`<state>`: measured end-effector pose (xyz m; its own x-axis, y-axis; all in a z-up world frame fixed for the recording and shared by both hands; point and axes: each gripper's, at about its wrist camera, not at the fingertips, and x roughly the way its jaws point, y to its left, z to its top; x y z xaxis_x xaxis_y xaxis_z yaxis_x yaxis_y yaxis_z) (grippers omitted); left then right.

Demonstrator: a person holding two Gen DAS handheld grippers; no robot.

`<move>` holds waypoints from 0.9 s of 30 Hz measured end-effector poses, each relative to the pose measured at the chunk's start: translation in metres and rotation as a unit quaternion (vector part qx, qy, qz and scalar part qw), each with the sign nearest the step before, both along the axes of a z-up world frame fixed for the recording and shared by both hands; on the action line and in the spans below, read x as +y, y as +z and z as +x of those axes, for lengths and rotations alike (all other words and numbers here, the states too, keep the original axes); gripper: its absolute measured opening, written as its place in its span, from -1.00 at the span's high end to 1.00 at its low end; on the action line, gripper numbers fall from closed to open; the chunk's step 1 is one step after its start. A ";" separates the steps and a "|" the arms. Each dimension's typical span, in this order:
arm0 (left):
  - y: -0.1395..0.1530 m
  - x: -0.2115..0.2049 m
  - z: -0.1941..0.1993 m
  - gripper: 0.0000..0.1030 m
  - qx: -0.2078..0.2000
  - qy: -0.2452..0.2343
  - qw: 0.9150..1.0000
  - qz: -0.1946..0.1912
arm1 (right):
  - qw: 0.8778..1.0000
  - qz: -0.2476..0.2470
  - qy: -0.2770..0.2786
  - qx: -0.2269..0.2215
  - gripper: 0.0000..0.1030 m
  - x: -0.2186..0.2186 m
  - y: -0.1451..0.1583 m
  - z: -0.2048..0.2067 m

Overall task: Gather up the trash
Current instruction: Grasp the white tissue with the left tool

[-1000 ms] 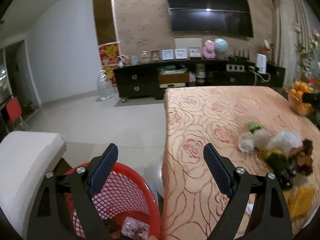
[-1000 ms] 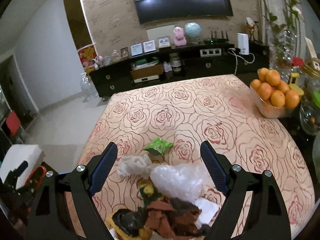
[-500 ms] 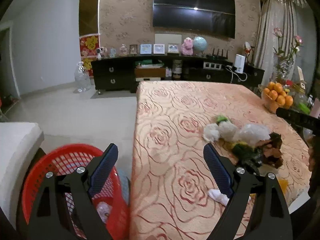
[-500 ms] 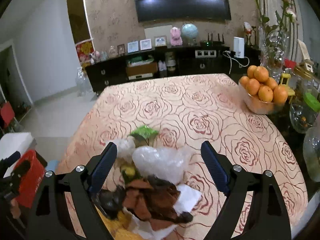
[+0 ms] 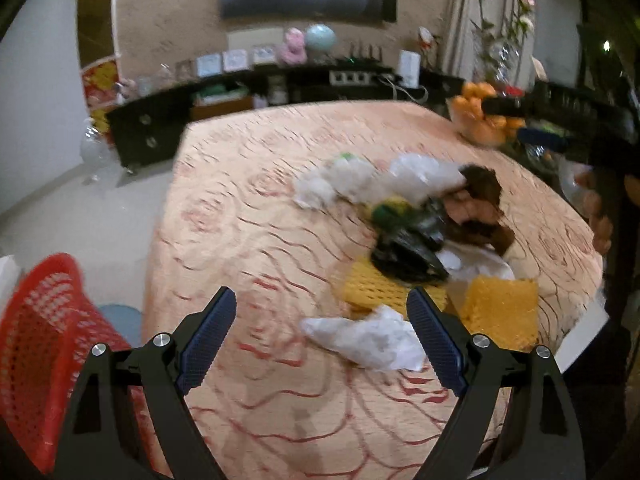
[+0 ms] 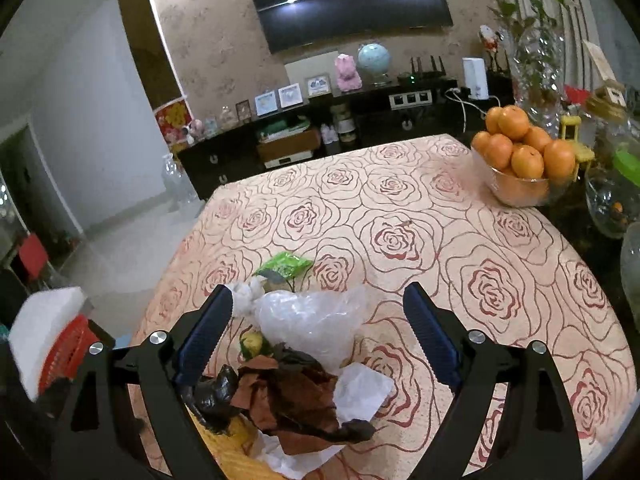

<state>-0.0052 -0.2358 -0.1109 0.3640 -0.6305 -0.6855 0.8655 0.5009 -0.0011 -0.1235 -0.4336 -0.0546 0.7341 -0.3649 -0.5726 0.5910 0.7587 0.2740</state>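
Both grippers spread wide over a trash heap on the rose-patterned tablecloth (image 6: 400,216).

The left gripper (image 5: 322,336) has its blue-padded fingers apart, empty, with a crumpled white tissue (image 5: 368,340) lying on the cloth between them (the picture is blurred). The right gripper (image 6: 318,334) also stands spread and holds nothing, over torn brown paper (image 6: 288,400), a clear crinkled plastic bag (image 6: 308,324) and a green wrapper (image 6: 284,266). A red mesh plastic basket (image 5: 36,344) stands beside the table. Farther off sits a glass bowl of oranges (image 6: 520,160).

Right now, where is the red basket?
In the left wrist view, the red basket stands on the floor at the lower left, beside the table edge.
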 end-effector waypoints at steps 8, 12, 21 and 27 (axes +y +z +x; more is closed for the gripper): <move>-0.028 -0.023 0.007 -0.62 0.041 0.000 0.998 0.038 | 1.000 0.028 -0.006 -0.006 -0.64 -0.010 -0.007 -0.011; -0.035 -0.023 0.011 -0.48 0.058 0.006 0.997 0.046 | 1.000 0.028 -0.006 -0.006 -0.64 -0.010 -0.007 -0.014; -0.037 -0.021 0.016 0.32 0.092 0.010 0.995 0.045 | 0.999 0.034 0.001 0.003 -0.64 -0.011 -0.011 -0.011; -0.028 -0.012 0.019 0.34 0.090 0.018 0.995 0.033 | 1.000 0.027 0.003 0.001 -0.64 -0.007 -0.006 -0.010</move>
<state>0.0136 -0.2479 -0.1387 0.2530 -0.5702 -0.7816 0.8360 0.5354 -0.1200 -0.1334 -0.4401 -0.0609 0.7353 -0.3298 -0.5921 0.5872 0.7462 0.3136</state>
